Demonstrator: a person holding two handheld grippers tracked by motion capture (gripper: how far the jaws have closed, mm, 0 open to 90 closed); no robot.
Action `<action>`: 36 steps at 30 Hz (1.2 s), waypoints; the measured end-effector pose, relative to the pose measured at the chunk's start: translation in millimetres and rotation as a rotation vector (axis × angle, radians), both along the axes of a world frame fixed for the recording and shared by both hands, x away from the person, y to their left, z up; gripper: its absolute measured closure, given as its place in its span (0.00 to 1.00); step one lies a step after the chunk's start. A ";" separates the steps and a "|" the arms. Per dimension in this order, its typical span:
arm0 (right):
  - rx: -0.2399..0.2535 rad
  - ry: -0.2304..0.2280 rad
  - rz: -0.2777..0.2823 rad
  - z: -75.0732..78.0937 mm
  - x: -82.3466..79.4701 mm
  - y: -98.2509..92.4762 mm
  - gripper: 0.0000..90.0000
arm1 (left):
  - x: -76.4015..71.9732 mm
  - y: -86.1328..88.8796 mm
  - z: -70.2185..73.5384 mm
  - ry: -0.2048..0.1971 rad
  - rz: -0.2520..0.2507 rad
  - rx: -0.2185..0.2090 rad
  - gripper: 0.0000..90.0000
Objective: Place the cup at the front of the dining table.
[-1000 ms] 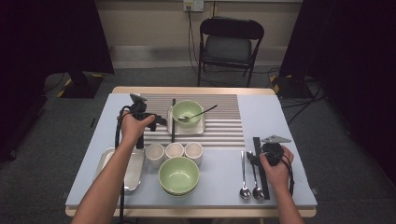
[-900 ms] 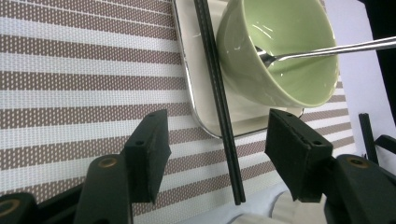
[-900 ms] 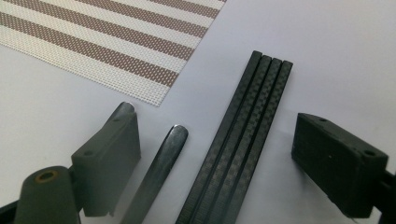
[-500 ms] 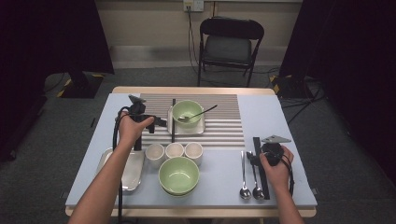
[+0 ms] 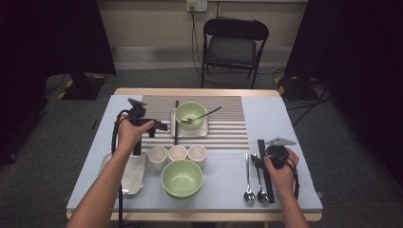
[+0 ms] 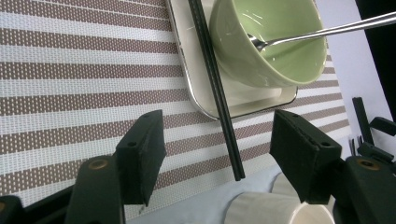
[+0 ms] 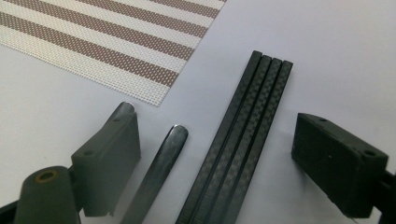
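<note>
Black chopsticks (image 6: pixel 215 88) are laid near-to-far beside the bowl tray (image 6: pixel 196 93); the left tool (image 6: pixel 219 149), just opened, is held apart around their near tip.

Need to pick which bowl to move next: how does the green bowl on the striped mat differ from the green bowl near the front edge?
The far bowl sits on a small tray and holds a spoon; the near bowl sits on the table, with nothing in it, and looks wider. Both are pale green.

A staged recording room, not a home: black curtains (image 5: pixel 57 38) hang at both sides, grey carpet (image 5: pixel 332 142) surrounds one tabletop (image 5: pixel 280 118), a folding chair (image 5: pixel 233 45) (unoccupied) beyond its far edge.
</note>
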State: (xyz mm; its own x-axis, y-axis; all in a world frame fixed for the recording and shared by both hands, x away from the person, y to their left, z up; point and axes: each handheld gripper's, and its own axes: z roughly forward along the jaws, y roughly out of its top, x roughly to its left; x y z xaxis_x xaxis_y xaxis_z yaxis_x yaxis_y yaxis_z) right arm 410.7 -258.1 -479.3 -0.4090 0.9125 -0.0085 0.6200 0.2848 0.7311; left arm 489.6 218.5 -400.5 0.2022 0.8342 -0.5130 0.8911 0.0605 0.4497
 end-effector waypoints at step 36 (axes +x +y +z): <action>0.000 0.000 0.000 0.0 0.0 0.0 0.16 | -19.7 9.8 -0.9 -0.011 -0.033 0.026 0.38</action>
State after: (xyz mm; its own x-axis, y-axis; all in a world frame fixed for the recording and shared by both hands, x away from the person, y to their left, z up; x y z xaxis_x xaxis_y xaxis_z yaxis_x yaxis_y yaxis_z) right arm 410.7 -258.1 -479.3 -0.4089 0.9125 -0.0085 0.6201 0.2847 0.7310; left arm 469.9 228.3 -401.4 0.2348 0.8404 -0.4885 0.8876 0.0195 0.4602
